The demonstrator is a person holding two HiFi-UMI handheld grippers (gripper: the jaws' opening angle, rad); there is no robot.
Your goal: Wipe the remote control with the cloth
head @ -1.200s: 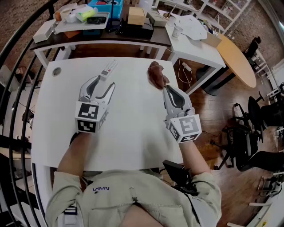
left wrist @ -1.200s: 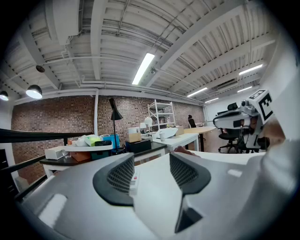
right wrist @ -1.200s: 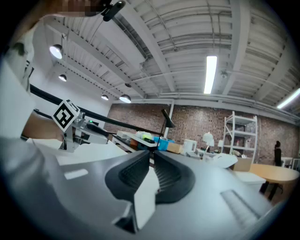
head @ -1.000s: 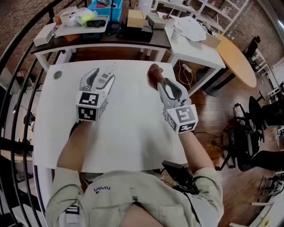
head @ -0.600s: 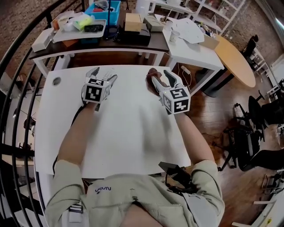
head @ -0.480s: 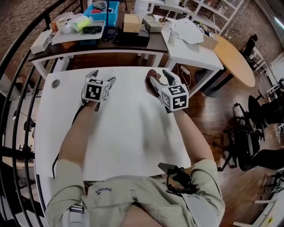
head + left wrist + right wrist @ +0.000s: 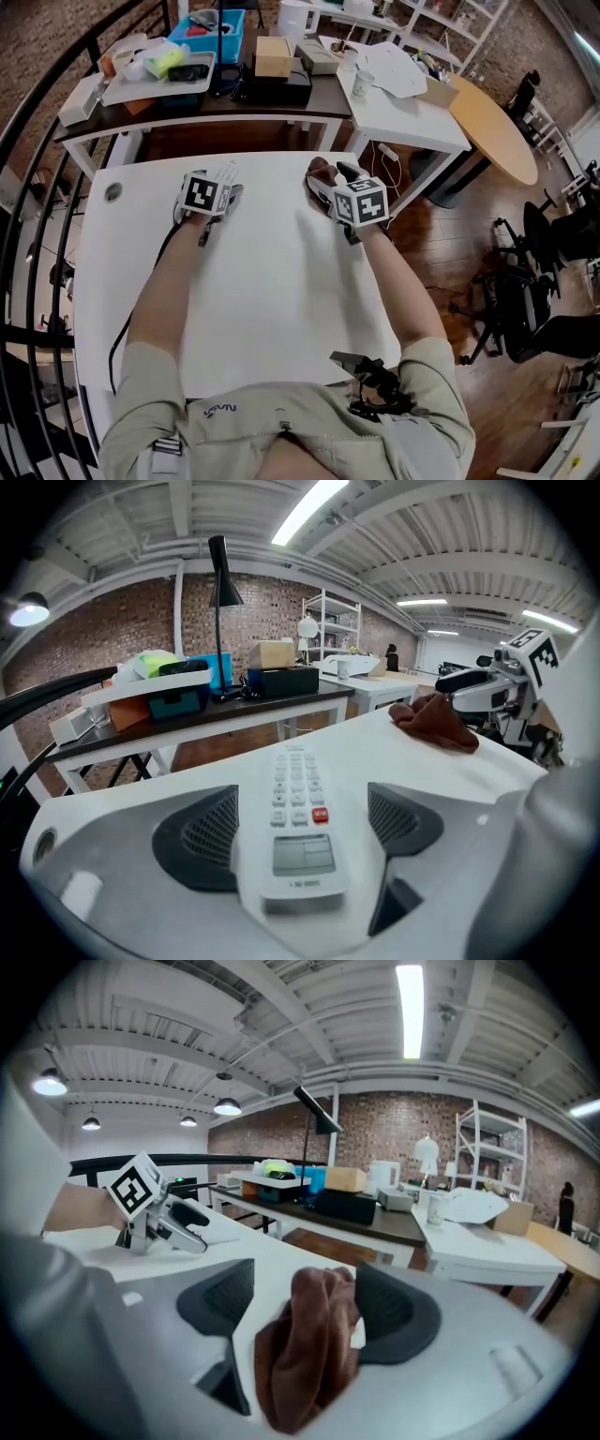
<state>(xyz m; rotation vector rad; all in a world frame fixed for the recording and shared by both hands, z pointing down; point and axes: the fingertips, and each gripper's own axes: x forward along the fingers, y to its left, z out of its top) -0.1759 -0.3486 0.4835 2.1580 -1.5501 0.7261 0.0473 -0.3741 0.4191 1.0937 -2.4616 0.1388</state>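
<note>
The white remote control lies flat on the white table near its far edge, buttons up. My left gripper straddles its near end; the jaws have just been opening and stand wide, not pressing on the remote. In the head view that gripper hides most of the remote. The brown cloth lies bunched on the table's far right. My right gripper has it between its jaws, which have also just been opening and are not clamped on it. From the head view, cloth and right gripper sit together.
Behind the table stands a dark side table with a blue bin, a tray, a cardboard box and a lamp. A white desk and a round wooden table are at the right. A black railing curves along the left.
Both grippers moved forward to the table's far edge and sank. The left now straddles the remote and the right the cloth, both with wider jaws.
</note>
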